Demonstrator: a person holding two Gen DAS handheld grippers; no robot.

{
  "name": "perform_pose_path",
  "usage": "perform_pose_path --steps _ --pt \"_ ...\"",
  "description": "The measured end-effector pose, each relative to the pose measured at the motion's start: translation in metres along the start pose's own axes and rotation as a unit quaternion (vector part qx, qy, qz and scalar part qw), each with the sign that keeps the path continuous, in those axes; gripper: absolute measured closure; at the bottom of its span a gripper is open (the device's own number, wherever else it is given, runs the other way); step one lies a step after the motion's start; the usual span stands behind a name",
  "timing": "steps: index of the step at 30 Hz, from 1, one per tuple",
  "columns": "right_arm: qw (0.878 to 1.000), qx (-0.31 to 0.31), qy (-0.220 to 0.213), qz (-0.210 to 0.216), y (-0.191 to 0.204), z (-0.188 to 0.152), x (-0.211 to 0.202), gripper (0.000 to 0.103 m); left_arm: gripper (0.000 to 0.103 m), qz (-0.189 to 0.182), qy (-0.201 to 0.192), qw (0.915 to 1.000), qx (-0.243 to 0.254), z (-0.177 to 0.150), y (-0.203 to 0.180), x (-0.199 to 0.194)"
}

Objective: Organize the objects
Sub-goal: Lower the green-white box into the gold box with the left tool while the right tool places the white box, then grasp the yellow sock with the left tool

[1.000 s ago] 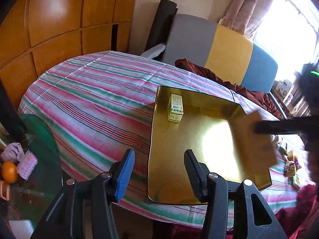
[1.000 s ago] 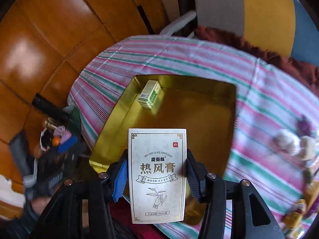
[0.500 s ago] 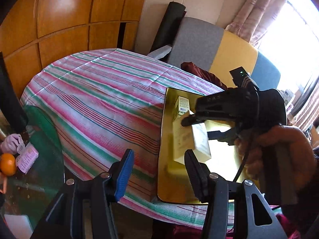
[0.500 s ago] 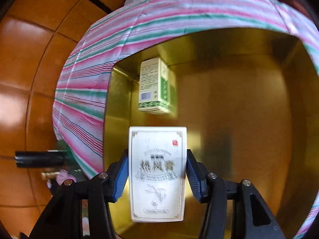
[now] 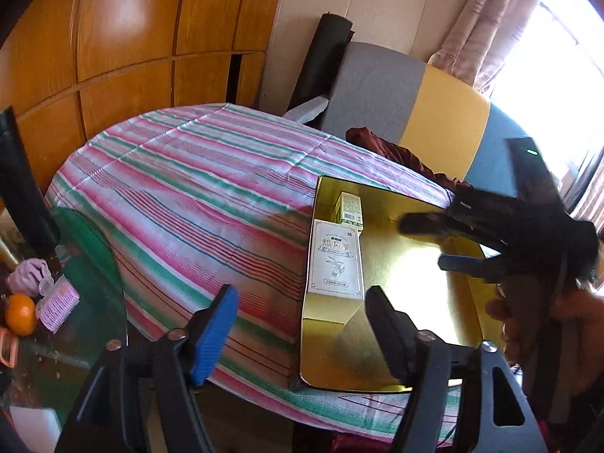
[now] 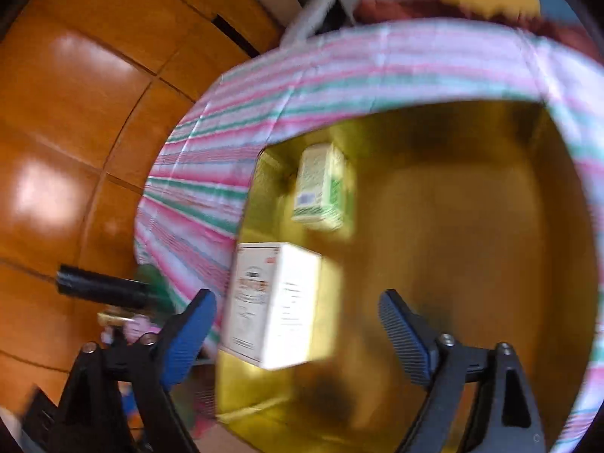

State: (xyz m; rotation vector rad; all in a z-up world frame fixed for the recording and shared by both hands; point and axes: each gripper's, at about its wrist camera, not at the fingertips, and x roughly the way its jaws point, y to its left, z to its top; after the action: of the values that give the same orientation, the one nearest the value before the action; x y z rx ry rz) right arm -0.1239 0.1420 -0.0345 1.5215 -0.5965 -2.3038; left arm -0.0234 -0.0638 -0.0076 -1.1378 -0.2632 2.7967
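A gold tray point(image 5: 396, 339) sits at the near right of a table w/ pink-green striped cloth point(image 5: 196, 188), holding two boxes along its left wall. The white box point(image 5: 335, 264), printed w/ dark Chinese lettering, lies flat against the tray's left wall toward the near end; the small green-and-cream box point(image 5: 350, 207) lies just beyond it, nearer the far left corner, the two almost touching. In the right wrist view, blurred, the white box point(image 6: 271, 302) rests in the tray point(image 6: 453, 245) between the spread fingers of the right gripper point(image 6: 298, 334) but touches neither pad; the green-and-cream box point(image 6: 321, 188) lies farther in. The left wrist view shows the right gripper point(image 5: 438, 243) over the tray's right side, fingers apart, holding nothing. The left gripper point(image 5: 298, 321) hovers at the table's near edge, its blue-padded fingers wide apart & empty, straddling the tray's near left corner. At far left, a glass side table point(image 5: 90, 283) carries an orange point(image 5: 20, 313) & a pink comb-like item point(image 5: 58, 304). A grey, yellow & blue sofa point(image 5: 415, 113) stands behind the table.
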Motion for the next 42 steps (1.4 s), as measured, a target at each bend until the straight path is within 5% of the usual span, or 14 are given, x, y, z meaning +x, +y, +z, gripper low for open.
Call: perform_pose_path --steps 2,8,19,25,30,35,42 --pt "0.999 -0.029 -0.033 -0.016 -0.005 -0.009 -0.022 0.000 0.023 -0.003 -0.005 1.0000 0.007 -0.001 -0.003 -0.001" --pt "0.992 -0.065 -0.096 -0.058 -0.030 -0.036 -0.076 0.000 0.010 -0.026 -0.015 0.9990 0.034 -0.006 -0.022 -0.003" --pt "0.976 0.003 -0.168 -0.139 -0.146 -0.077 -0.185 0.000 0.003 -0.127 -0.001 0.9861 0.107 0.004 -0.107 -0.006" --pt "0.956 0.058 -0.195 -0.209 -0.214 -0.103 -0.250 0.000 0.001 -0.192 0.015 0.9621 0.193 0.001 -0.189 -0.003" --pt "0.923 0.141 -0.236 -0.270 -0.272 -0.124 -0.303 0.000 0.000 -0.259 0.067 0.9284 0.258 -0.017 -0.269 0.009" --pt "0.887 0.222 -0.262 -0.308 -0.320 -0.141 -0.327 0.000 0.000 -0.292 0.103 0.9049 0.292 -0.038 -0.330 0.024" --pt "0.888 0.257 -0.273 -0.268 -0.349 -0.150 -0.323 0.000 0.000 -0.325 0.156 0.8841 0.297 -0.062 -0.389 0.056"
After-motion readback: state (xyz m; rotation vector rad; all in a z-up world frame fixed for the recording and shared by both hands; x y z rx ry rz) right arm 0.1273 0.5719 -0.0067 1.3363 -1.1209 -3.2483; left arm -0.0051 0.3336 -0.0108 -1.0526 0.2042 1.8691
